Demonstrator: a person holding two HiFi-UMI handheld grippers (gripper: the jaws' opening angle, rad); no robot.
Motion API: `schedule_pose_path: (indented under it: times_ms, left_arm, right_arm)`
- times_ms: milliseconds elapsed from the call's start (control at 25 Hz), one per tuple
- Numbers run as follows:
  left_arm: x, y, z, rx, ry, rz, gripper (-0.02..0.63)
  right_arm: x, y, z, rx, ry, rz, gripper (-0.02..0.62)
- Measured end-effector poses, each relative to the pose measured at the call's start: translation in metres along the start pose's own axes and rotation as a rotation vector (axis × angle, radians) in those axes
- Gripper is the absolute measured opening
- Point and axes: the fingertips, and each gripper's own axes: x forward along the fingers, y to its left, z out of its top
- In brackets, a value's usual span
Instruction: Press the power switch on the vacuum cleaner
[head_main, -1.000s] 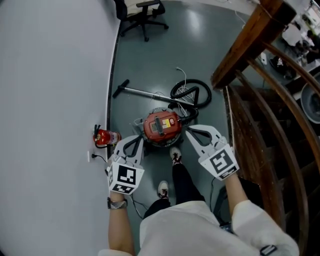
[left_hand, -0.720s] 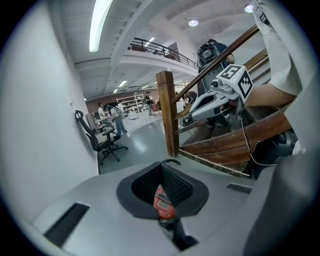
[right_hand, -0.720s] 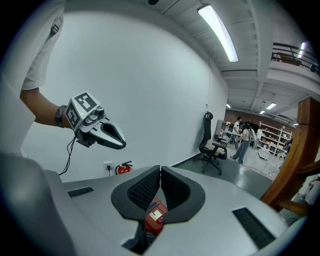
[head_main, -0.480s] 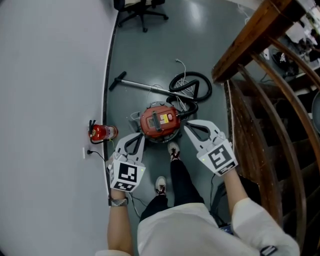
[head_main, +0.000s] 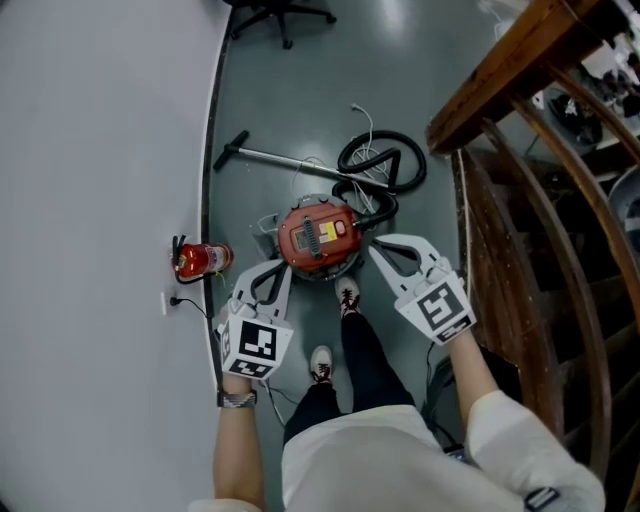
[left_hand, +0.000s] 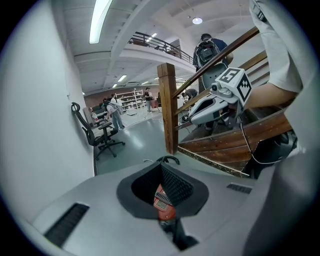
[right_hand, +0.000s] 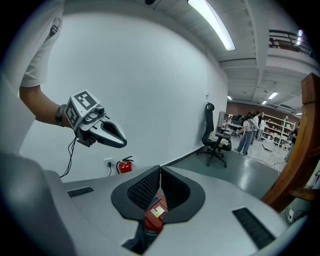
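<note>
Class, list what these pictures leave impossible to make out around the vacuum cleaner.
Power switch: head view, too small to find on the round red vacuum cleaner.
Most of it: gripper views, the left gripper and right gripper cover all but a red sliver.
Black office chair: head view, top edge cuts it off.

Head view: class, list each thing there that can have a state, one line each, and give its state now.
vacuum cleaner, upright on the floor, untouched.
hose, coiled behind the vacuum cleaner.
wand, lying flat on the floor.
fire extinguisher, by the wall.
wall socket, cable plugged in.
left gripper, shut, empty.
right gripper, shut, empty.
</note>
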Motion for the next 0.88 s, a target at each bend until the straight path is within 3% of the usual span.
schedule_pose_path:
  times_ms: [440,880]
  left_arm:
    - [0.029,0.009,-0.015,-0.028,0.037,-0.004,-0.002]
    - [0.044,0.017,-0.025,-0.082,0.053,0.045,-0.002]
  right_arm:
    - [0.026,-0.012,-0.016,0.002,0.026,0.036,0.029]
    - [0.044,-0.023,-0.038,0.018,0.04,0.049,0.031]
